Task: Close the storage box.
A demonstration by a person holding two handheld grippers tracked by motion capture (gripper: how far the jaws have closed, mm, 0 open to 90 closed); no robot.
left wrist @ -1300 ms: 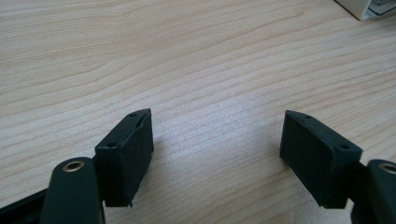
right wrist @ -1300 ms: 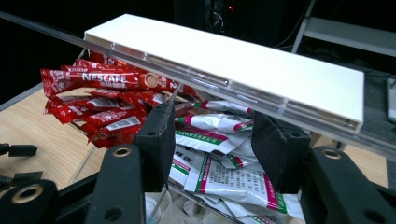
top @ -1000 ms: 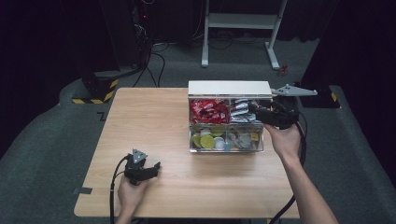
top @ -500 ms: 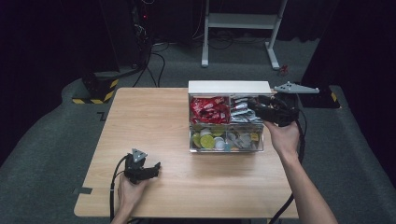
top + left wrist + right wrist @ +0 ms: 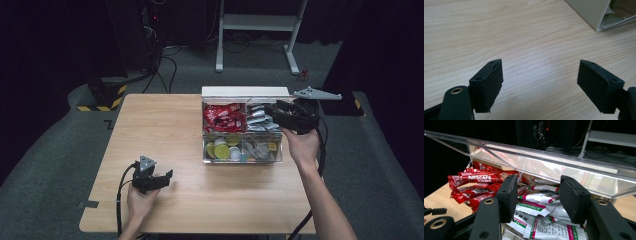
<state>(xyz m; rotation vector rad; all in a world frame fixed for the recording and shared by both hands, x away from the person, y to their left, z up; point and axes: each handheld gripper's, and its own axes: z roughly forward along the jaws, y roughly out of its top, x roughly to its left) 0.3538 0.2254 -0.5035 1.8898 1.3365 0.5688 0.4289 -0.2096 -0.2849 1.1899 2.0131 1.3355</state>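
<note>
A clear plastic box [image 5: 242, 159] with four compartments stands at the table's right side, its lid [image 5: 245, 92] raised at the back. Red coffee sachets [image 5: 222, 116] [image 5: 474, 178] fill the back left compartment and white sachets [image 5: 259, 120] [image 5: 541, 220] the back right. My right gripper [image 5: 270, 111] [image 5: 539, 192] hovers over the white sachets under the tilted lid [image 5: 549, 162], jaws a little apart with nothing between them. My left gripper [image 5: 167, 176] [image 5: 540, 75] rests low over bare wood near the front left. Its jaws have just been opening and stand wide with nothing between them.
The front compartments hold yellow-green round pods [image 5: 222, 148] and mixed small packets [image 5: 260, 148]. The wooden table [image 5: 165, 125] has bare room left of the box. Beyond it lie a dark floor, cables and a white stand [image 5: 260, 30].
</note>
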